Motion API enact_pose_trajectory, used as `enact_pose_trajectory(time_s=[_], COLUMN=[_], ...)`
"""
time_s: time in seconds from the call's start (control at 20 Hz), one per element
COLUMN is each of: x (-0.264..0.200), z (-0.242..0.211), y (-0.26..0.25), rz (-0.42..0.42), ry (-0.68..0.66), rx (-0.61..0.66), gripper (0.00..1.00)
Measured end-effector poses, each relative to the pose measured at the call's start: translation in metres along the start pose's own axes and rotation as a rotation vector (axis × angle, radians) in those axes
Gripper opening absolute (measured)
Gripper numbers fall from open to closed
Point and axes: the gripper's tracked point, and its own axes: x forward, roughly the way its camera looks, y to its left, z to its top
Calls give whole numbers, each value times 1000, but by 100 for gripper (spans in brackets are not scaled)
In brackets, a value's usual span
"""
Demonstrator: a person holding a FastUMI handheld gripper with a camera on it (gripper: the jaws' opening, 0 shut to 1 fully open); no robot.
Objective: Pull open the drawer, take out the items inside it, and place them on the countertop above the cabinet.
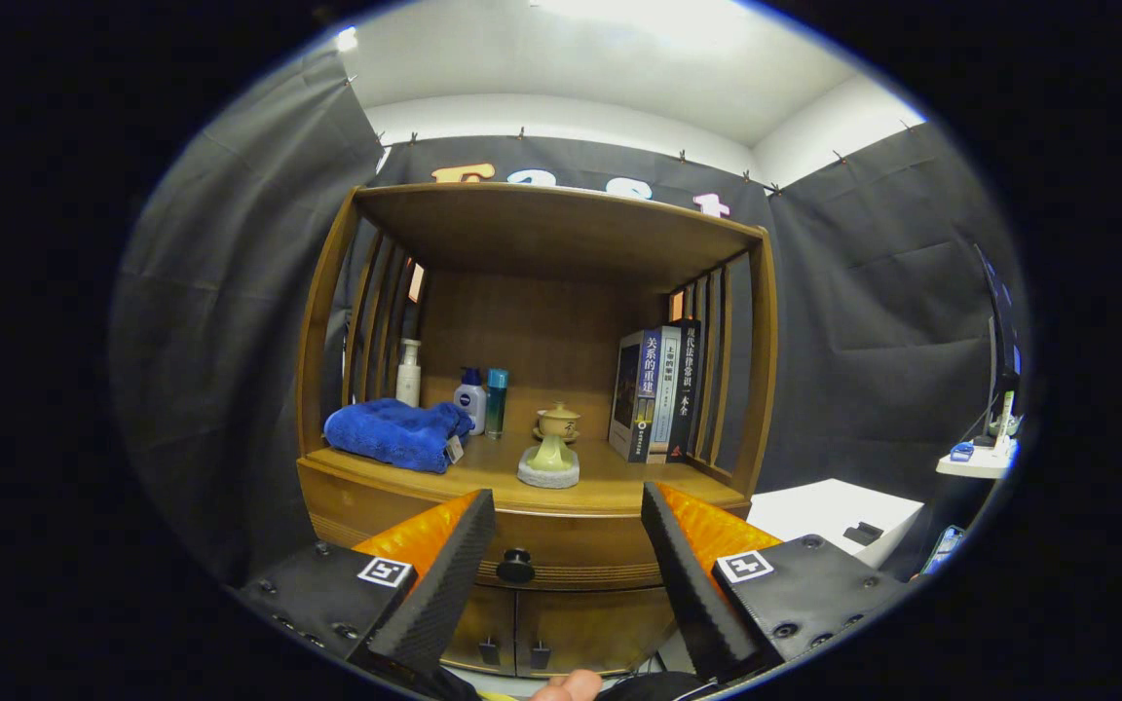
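Tongs (pixel 569 560) apart, empty | drawer knob (pixel 515 566) between the tips, just ahead, slightly off toward left finger | drawer (pixel 561 545) apparently shut

The wooden drawer (pixel 561 550) sits fully closed under the cabinet's countertop (pixel 610 482), its round dark knob (pixel 515 566) facing outward above two lower cabinet doors (pixel 512 633).

the fingers (pixel 483 506) hide much of the drawer (pixel 561 545) front.

Gripper (pixel 569 506) fingers spread apart, empty, drawer knob (pixel 515 566) between them ahead, drawer (pixel 561 545) closed, countertop (pixel 610 484) beyond
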Motion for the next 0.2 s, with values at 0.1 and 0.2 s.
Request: enact_pose_trajectory(time_s=[0.1,0.2], x=[0,0], z=[0,-1], y=[1,1], rz=[0,1], ry=[-1,1], rx=[-1,-2], gripper=[98,98])
